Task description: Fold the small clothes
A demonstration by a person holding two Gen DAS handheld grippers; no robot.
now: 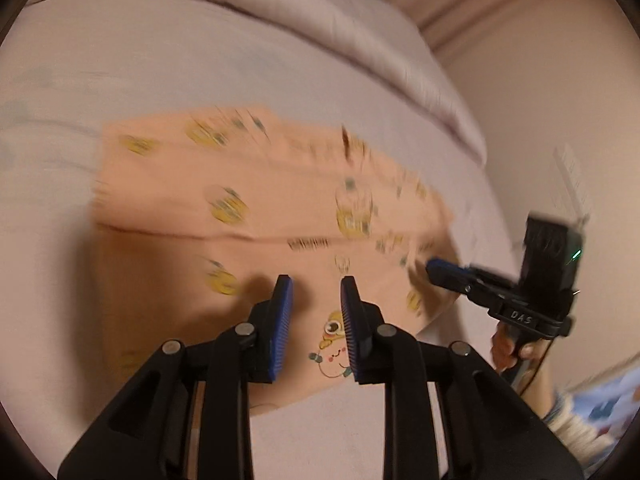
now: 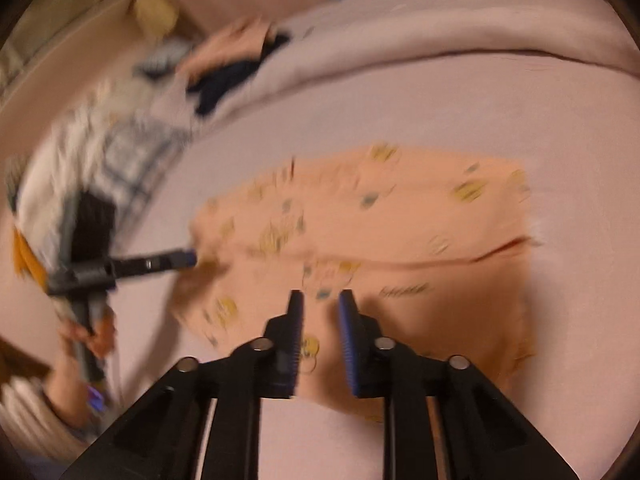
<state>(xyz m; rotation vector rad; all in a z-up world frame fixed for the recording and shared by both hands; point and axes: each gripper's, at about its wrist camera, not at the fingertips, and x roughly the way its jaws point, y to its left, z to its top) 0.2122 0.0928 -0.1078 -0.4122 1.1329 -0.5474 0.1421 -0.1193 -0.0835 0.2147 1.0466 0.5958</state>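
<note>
A small peach garment (image 1: 260,184) printed with yellow cartoon figures lies folded flat on the pale bed sheet (image 1: 160,72). My left gripper (image 1: 316,284) hovers over its near part, jaws a little apart, nothing pinched between the blue pads. To the right, the right gripper (image 1: 436,270) points its tip at the garment's right edge. In the right wrist view the same garment (image 2: 400,208) lies ahead. The right gripper (image 2: 320,298) stands over its near edge with a narrow gap between the pads. The left gripper (image 2: 186,258) reaches the garment's left edge. Both views are motion-blurred.
A rolled duvet (image 1: 280,20) runs along the back of the bed. A pile of other clothes (image 2: 112,152) with a dark navy piece (image 2: 224,80) lies to the left in the right wrist view. A hand (image 1: 508,344) holds the right gripper's handle.
</note>
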